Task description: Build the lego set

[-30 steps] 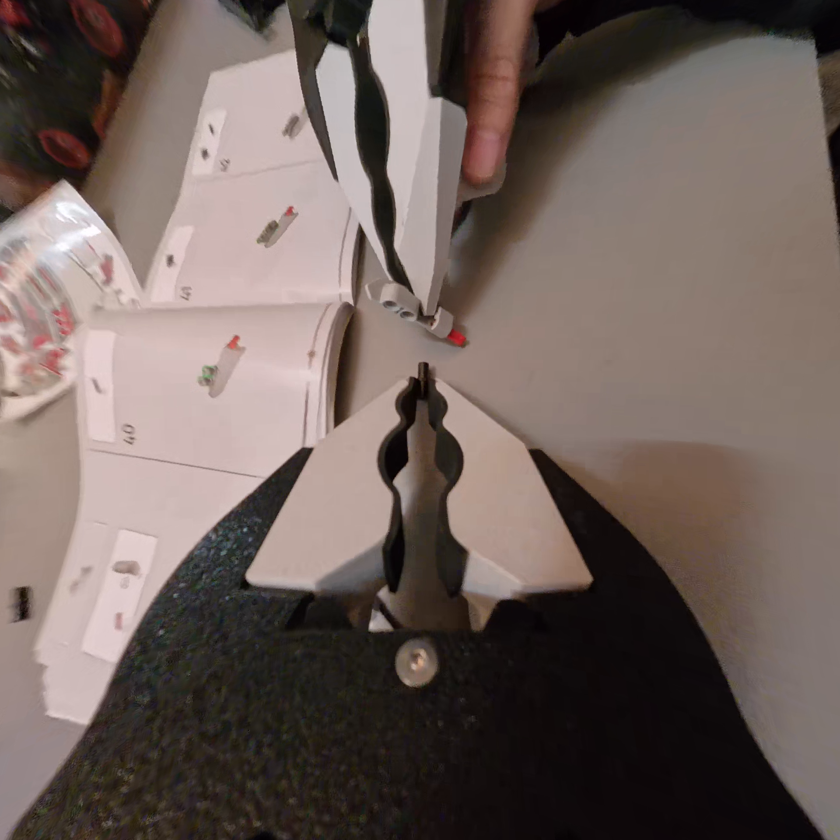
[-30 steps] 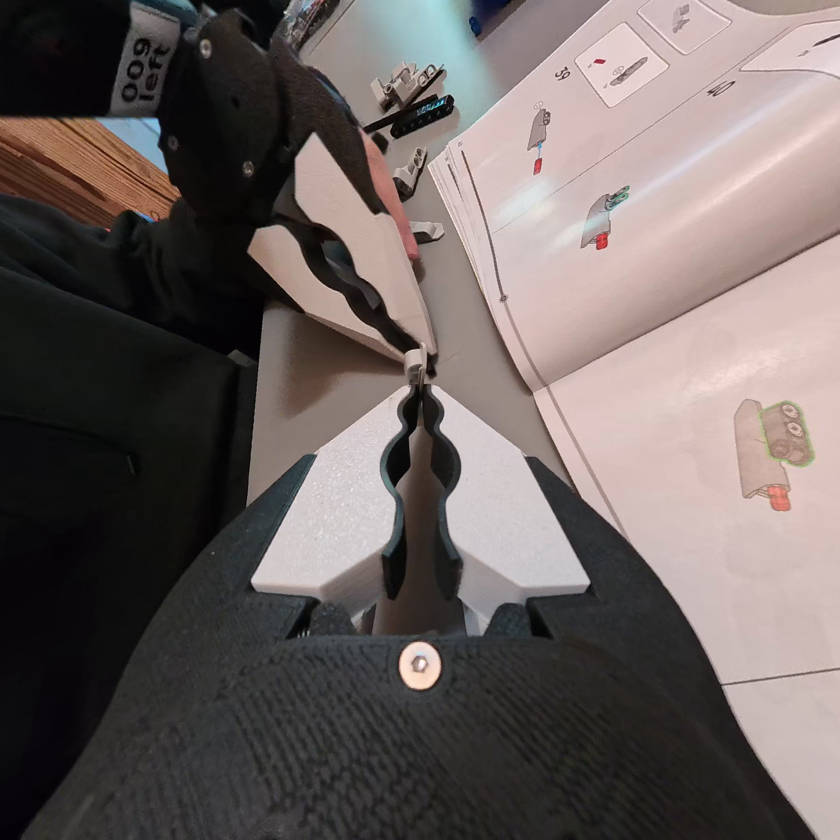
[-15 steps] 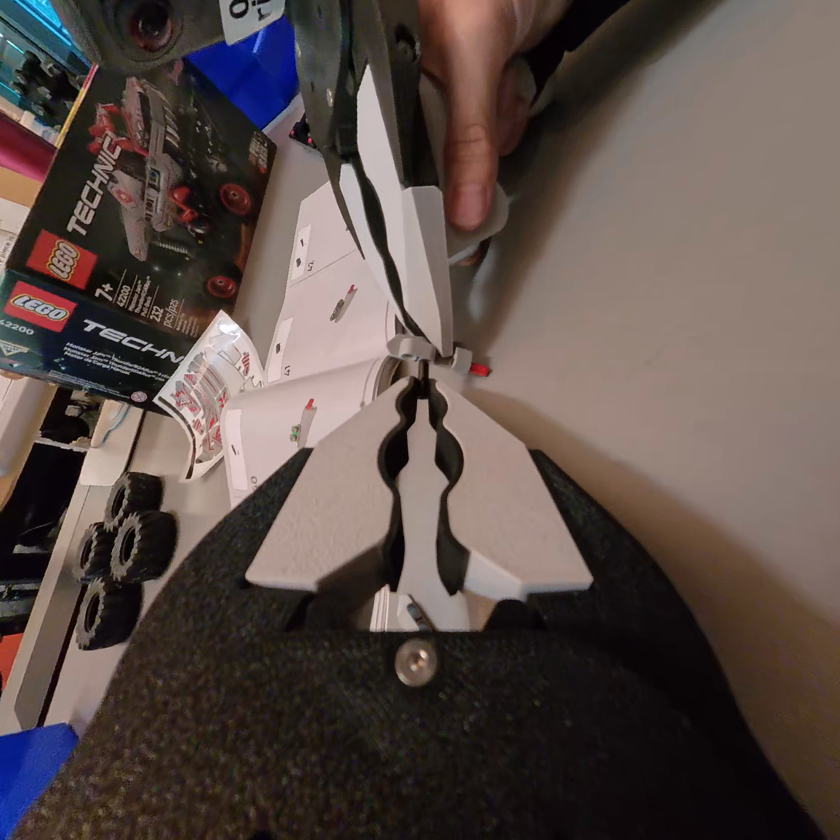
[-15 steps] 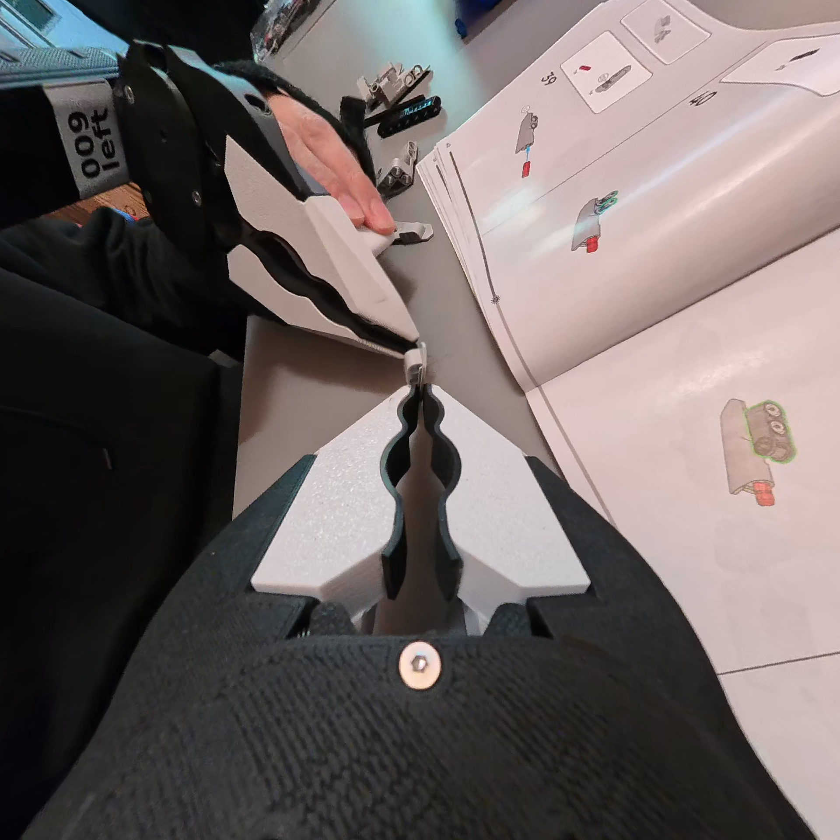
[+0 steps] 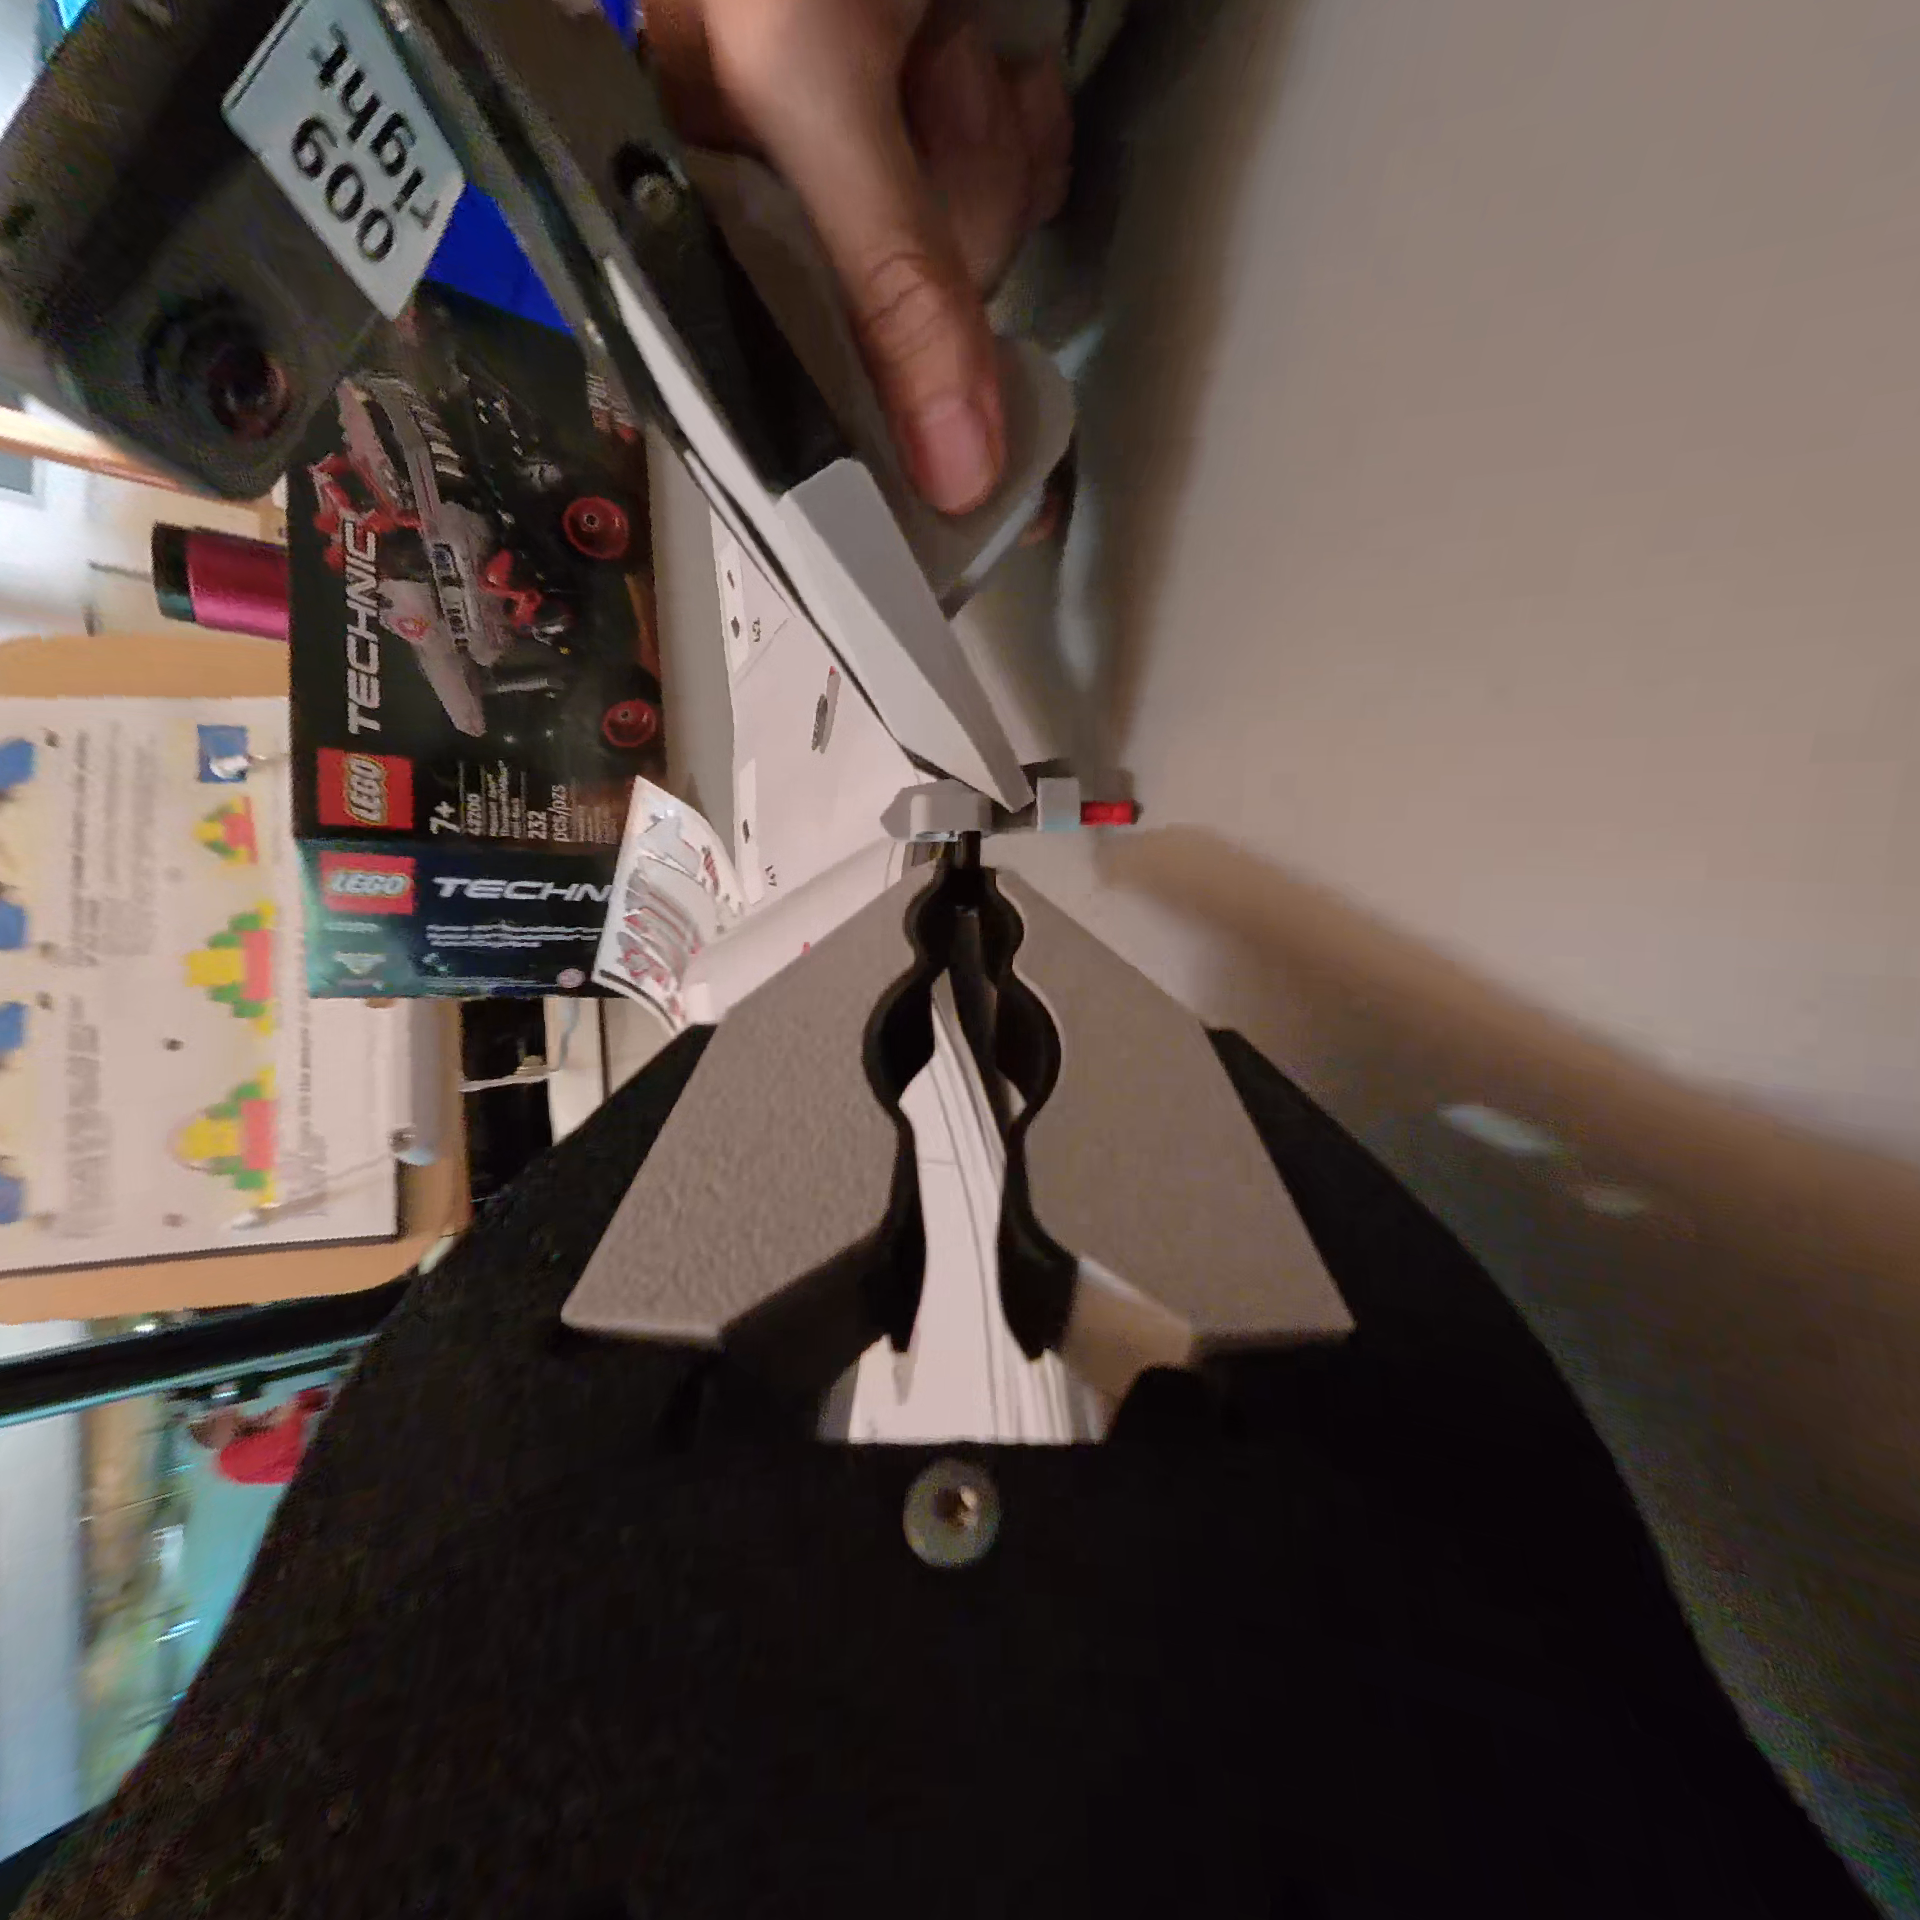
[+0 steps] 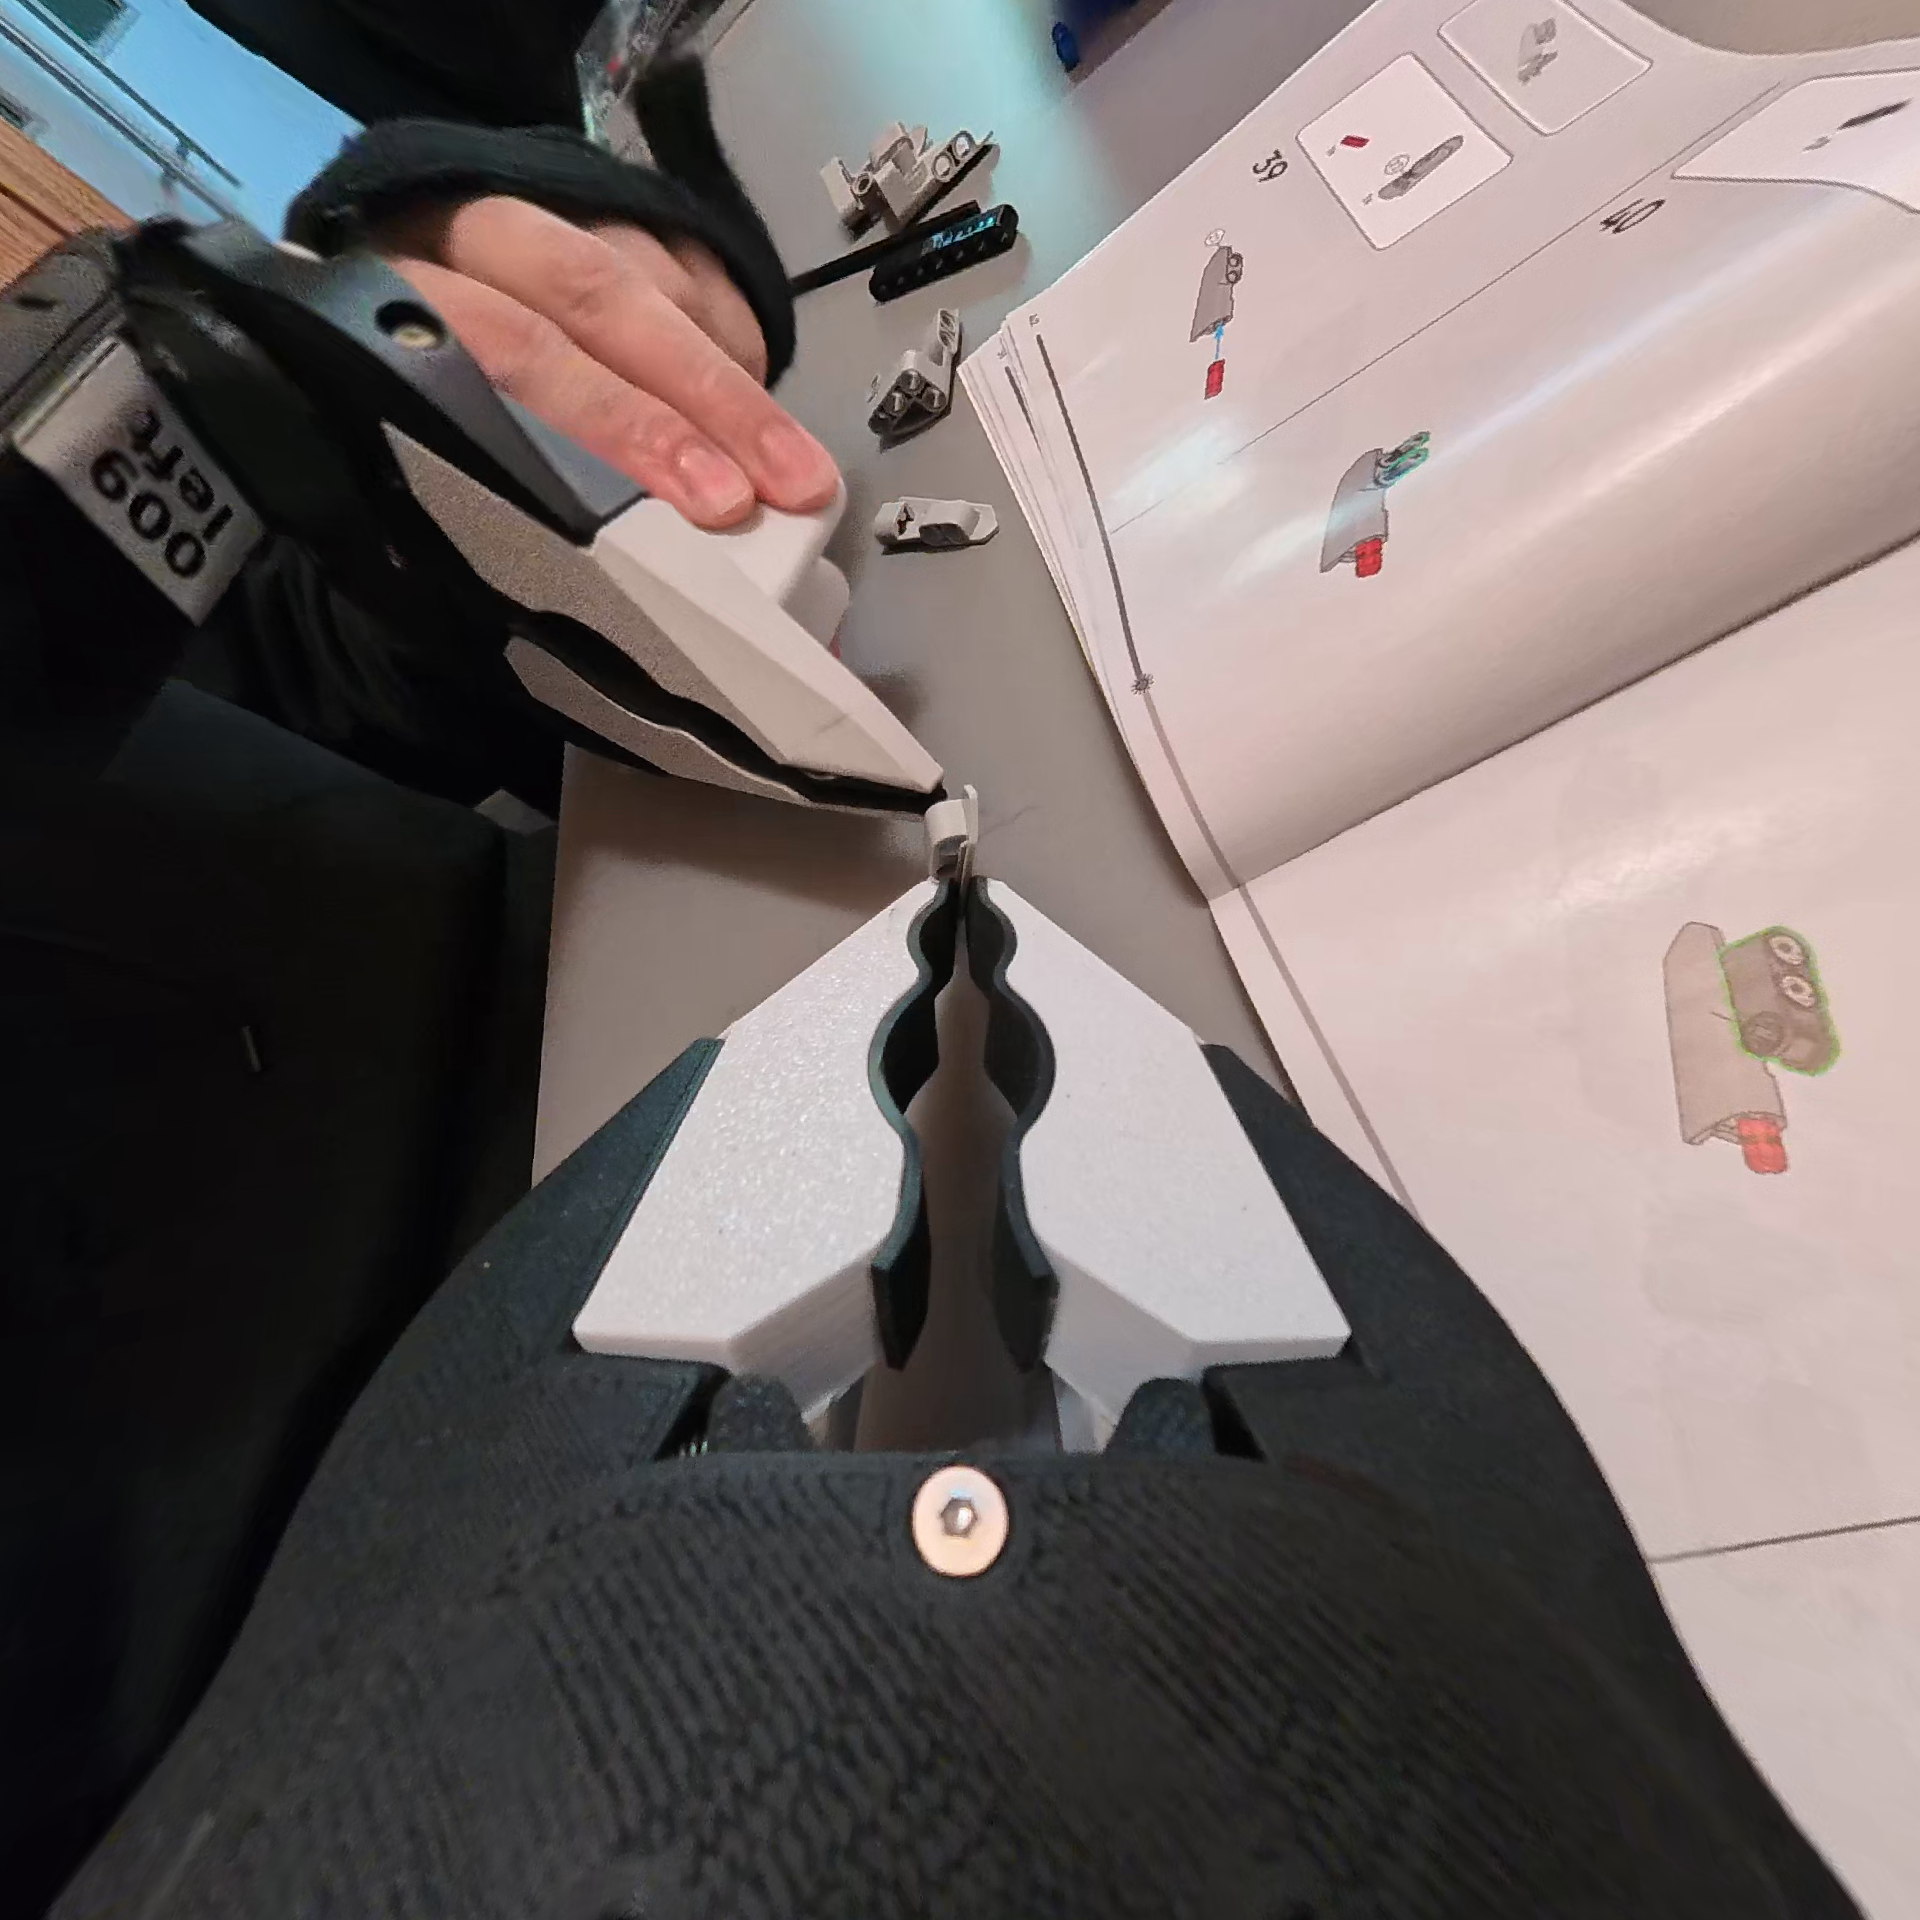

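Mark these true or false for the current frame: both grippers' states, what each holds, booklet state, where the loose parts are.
1. The right gripper is shut on the small grey lego assembly. True.
2. The left gripper is wide open and holds nothing. False: it is shut on a thin black pin pointing at the assembly.
3. The instruction booklet lies open on the table. True.
4. A red piece sticks out of one end of the assembly. True.
5. The loose grey parts lie on the booklet's pages. False: they lie on the table beside it.
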